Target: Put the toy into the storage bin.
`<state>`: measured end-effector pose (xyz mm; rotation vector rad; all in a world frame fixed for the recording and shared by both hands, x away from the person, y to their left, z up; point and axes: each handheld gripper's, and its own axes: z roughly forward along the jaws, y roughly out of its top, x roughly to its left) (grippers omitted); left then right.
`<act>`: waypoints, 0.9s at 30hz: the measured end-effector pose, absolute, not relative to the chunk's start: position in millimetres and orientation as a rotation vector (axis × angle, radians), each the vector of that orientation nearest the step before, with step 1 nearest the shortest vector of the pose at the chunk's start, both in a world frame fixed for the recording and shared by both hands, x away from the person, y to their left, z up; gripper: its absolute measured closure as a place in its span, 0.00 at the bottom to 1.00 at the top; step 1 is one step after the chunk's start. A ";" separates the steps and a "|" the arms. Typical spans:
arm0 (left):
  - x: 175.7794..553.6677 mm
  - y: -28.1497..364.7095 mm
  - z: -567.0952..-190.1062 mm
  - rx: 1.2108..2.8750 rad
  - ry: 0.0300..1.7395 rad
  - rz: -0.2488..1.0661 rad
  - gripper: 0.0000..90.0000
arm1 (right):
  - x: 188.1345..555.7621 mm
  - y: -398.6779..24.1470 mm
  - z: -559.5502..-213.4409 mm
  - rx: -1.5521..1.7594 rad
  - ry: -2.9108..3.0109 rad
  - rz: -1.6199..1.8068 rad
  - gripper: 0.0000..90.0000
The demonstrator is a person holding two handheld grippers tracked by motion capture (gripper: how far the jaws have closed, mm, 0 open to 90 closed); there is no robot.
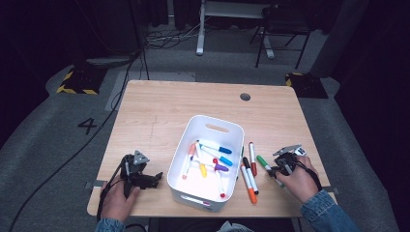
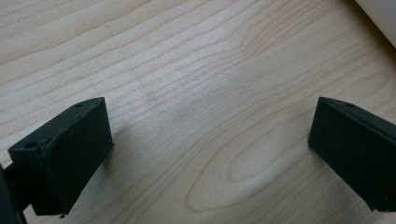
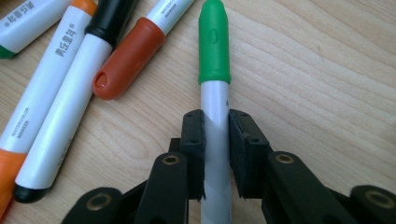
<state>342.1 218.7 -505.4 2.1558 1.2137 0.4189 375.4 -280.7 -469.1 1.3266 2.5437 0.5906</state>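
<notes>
The right hand-held gripper (image 3: 216, 140) is closed on the green-capped marker (image 3: 215, 88): its two black jaws press the white barrel from both sides just behind the cap, and the pen still lies flat on the wooden surface (image 3: 327, 70). In the high view that hand-held gripper (image 1: 279, 169) sits at the near right of the surface, with the green-capped marker (image 1: 264, 163) pointing away from it toward the white bin (image 1: 191, 191).

The step in hand looks like the grasp itself, just secured and not yet lifted. The next move calls for a straight lift clear of the neighbours, then a carry leftward over the bin's rim before letting go; the grip sits near one end of the pen, so the long barrel may droop or swing.

Just beside it lie an orange-capped marker (image 3: 126, 56), a black-capped marker (image 3: 70, 107) and an orange-ended one (image 3: 28, 121), close together and partly touching; a red marker (image 1: 252, 157) lies a little farther up. The bin already holds several markers, though their exact count is hard to read from above.

The left hand-held gripper (image 2: 210, 149) rests with its jaws standing wide apart over bare wood, holding nothing, left of the bin (image 2: 380, 14).
</notes>
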 end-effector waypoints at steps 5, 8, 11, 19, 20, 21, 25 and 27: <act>342.1 218.8 -505.3 2.156 1.213 0.417 0.00 | 376.4 -281.9 -469.0 1.315 2.558 0.596 0.86; 342.1 218.8 -505.3 2.157 1.213 0.416 0.00 | 376.6 -283.0 -468.7 1.320 2.560 0.605 0.86; 342.1 218.7 -505.4 2.156 1.214 0.418 0.00 | 375.6 -285.3 -462.2 1.318 2.556 0.635 0.86; 342.1 218.7 -505.5 2.156 1.213 0.418 0.00 | 371.1 -286.6 -437.4 1.268 2.554 0.729 0.86; 342.1 218.7 -505.4 2.156 1.214 0.418 0.00 | 370.4 -286.7 -434.1 1.258 2.554 0.741 0.86; 342.1 218.7 -505.4 2.156 1.214 0.418 0.00 | 370.4 -286.7 -434.1 1.258 2.554 0.741 0.86; 342.1 218.7 -505.4 2.155 1.214 0.419 0.00 | 366.8 -285.9 -421.6 1.250 2.565 0.803 0.86; 342.1 218.7 -505.4 2.156 1.214 0.418 0.00 | 364.8 -284.9 -414.5 1.242 2.568 0.839 0.86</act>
